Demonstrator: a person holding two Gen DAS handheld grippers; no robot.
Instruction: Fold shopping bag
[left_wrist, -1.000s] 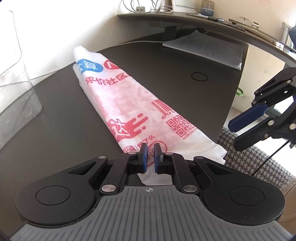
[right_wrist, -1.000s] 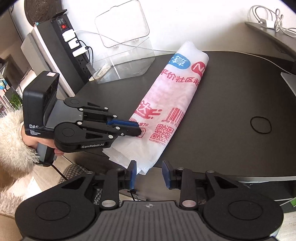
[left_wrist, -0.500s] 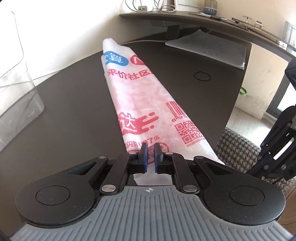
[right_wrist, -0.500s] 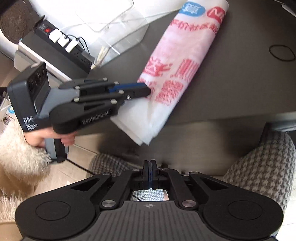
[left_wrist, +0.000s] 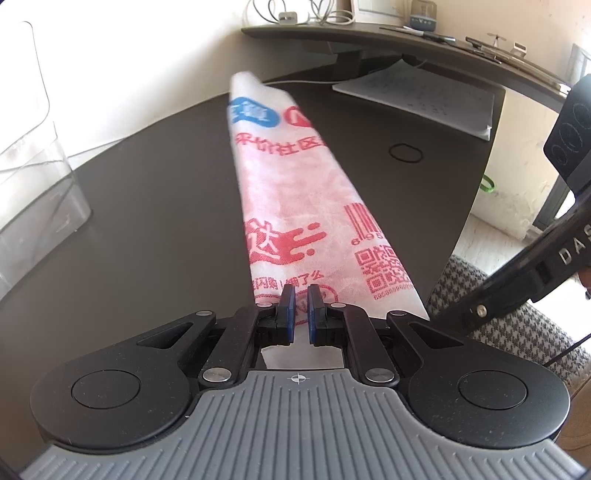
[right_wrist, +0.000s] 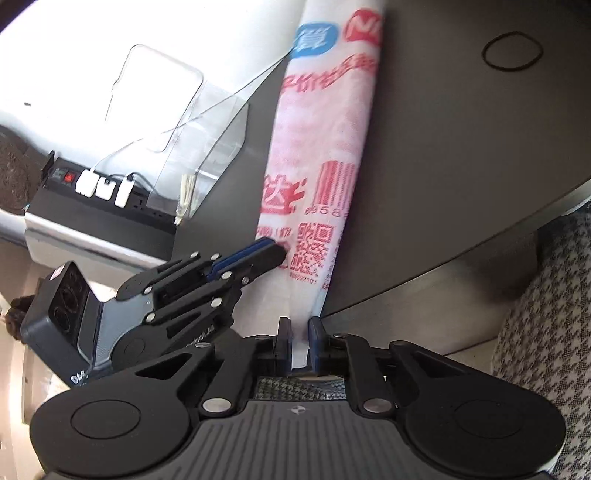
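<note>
Both wrist views sit low at the bench (left_wrist: 147, 221) edge, close in, facing along the shopping bag (left_wrist: 295, 192), which both share.

Clear plastic box (right_wrist: 192, 147), black rubber band (left_wrist: 405, 152)

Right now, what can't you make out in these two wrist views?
- Near end of the bag: left view, hidden under the left gripper.
- How much bag the right gripper holds: right view, only a white sliver shows between its fingers.
- Far end of the bag: both views, motion-blurred; cut off at the top in the right view.
- Text on the paper stack: left view, too small.
- Contents of the clear box: right view, glare.
</note>
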